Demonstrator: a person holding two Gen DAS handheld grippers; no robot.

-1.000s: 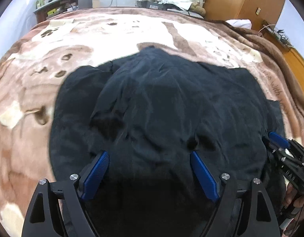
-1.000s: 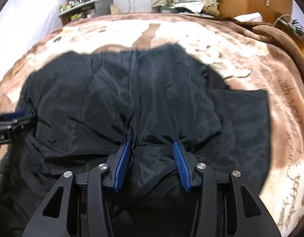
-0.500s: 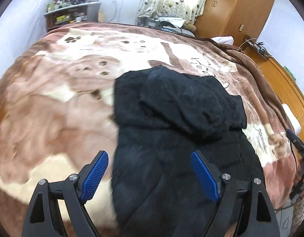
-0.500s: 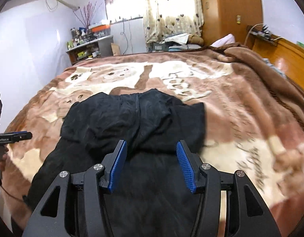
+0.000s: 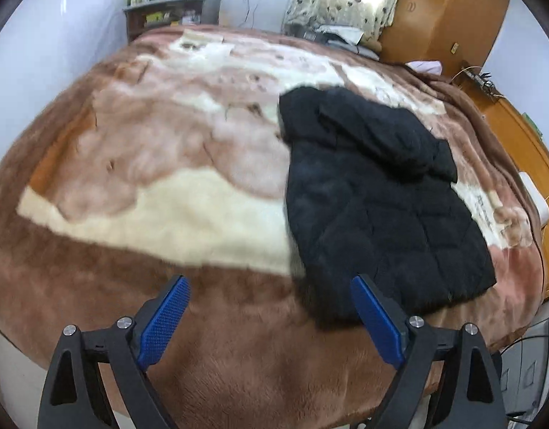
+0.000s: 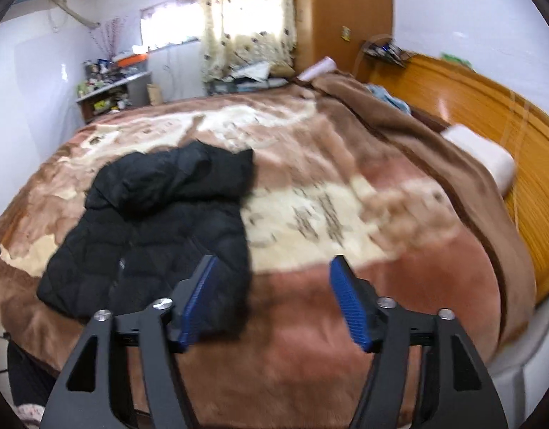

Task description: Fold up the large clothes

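On the brown blanket (image 5: 174, 186) the black jacket (image 5: 378, 211) lies beyond both empty, opening claws: left claw (image 5: 270, 321), right claw (image 6: 274, 300)

A wide bed (image 5: 524, 164) fills both views, spread with a plush brown blanket (image 5: 167, 186) patterned in cream and pink patches, with some dark lettering on the cream band toward the headboard side. Lying flat on that blanket is a black quilted jacket (image 5: 374, 214), folded into a compact block, hood laid over the upper part, its lower hem near the bed's near edge. In the right wrist view a white pillow (image 6: 481, 157) sits at the blanket's edge against the wooden headboard (image 6: 488, 114). A bit of light blue cloth (image 6: 385, 97) lies up by the far corner.
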